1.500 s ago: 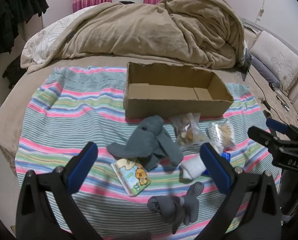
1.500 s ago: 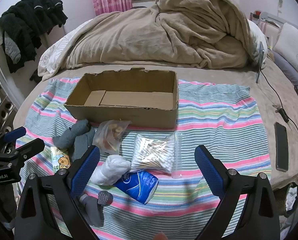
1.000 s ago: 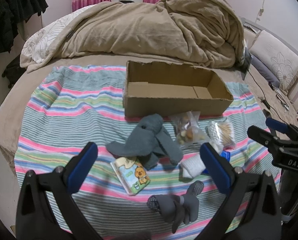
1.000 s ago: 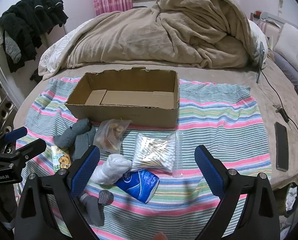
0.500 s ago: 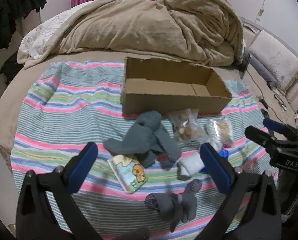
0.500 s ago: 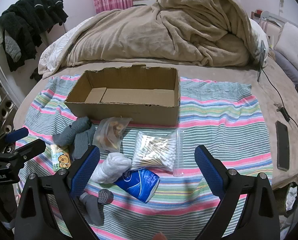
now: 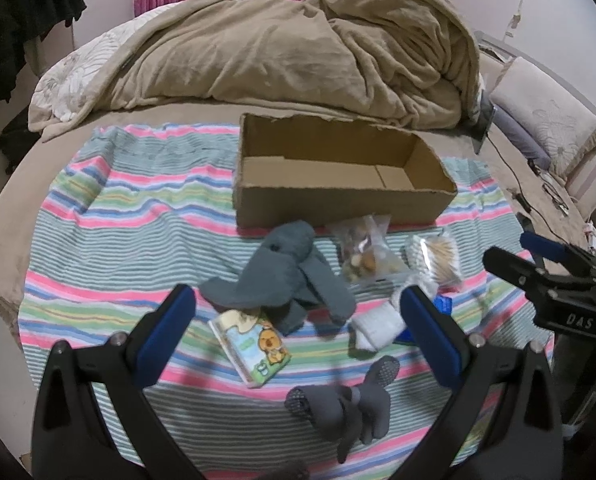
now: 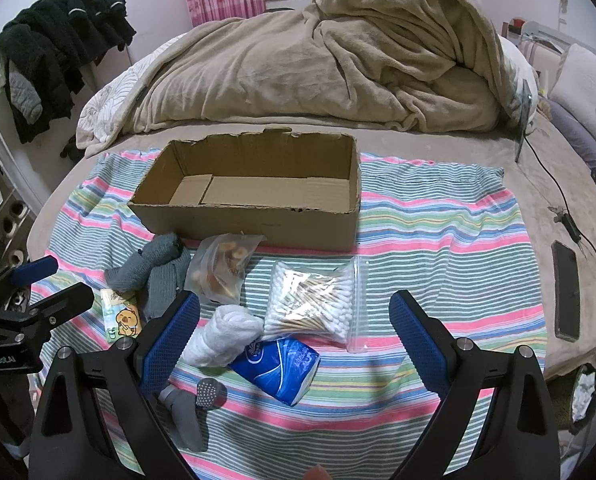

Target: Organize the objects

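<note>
An empty open cardboard box sits on a striped cloth. In front of it lie a grey knit sock bundle, a snack bag, a bag of cotton swabs, a white rolled sock, a blue tissue pack, a small cartoon tissue pack and dark grey socks. My left gripper is open and empty above the items. My right gripper is open and empty above the tissue pack.
A beige duvet is heaped on the bed behind the box. A black phone and cables lie on the bed at the right. Dark clothes hang at the left.
Both grippers have moved slightly forward and lower toward the items. Both stay open. No object has moved.
</note>
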A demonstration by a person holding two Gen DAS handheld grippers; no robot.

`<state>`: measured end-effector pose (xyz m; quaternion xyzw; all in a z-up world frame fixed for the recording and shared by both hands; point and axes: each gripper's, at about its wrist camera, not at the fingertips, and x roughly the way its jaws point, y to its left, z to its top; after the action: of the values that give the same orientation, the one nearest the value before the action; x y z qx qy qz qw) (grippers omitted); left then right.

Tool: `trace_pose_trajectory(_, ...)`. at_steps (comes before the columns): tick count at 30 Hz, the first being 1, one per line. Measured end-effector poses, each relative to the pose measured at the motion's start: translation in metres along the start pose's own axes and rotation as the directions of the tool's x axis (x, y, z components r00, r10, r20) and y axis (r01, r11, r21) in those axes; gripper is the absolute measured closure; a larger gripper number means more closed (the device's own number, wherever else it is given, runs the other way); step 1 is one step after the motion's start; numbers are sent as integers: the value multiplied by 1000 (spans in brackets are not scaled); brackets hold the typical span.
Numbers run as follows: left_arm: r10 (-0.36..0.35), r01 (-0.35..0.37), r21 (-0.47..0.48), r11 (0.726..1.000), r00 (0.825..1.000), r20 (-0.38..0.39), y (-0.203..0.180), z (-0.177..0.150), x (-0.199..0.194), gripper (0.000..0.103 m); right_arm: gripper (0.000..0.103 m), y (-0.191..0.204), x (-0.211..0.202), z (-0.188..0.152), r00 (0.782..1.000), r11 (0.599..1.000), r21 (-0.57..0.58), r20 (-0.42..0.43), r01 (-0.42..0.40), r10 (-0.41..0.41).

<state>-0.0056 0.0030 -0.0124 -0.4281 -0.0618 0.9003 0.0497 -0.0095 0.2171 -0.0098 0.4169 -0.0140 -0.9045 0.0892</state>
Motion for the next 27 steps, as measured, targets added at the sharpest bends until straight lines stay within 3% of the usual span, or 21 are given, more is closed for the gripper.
trace_pose_trajectory(27, -27, 27, 4, 1000, 1000, -9, 0, 9, 15, 1, 6, -4, 11, 5, 1000, 1000, 8, -16, -2, 2)
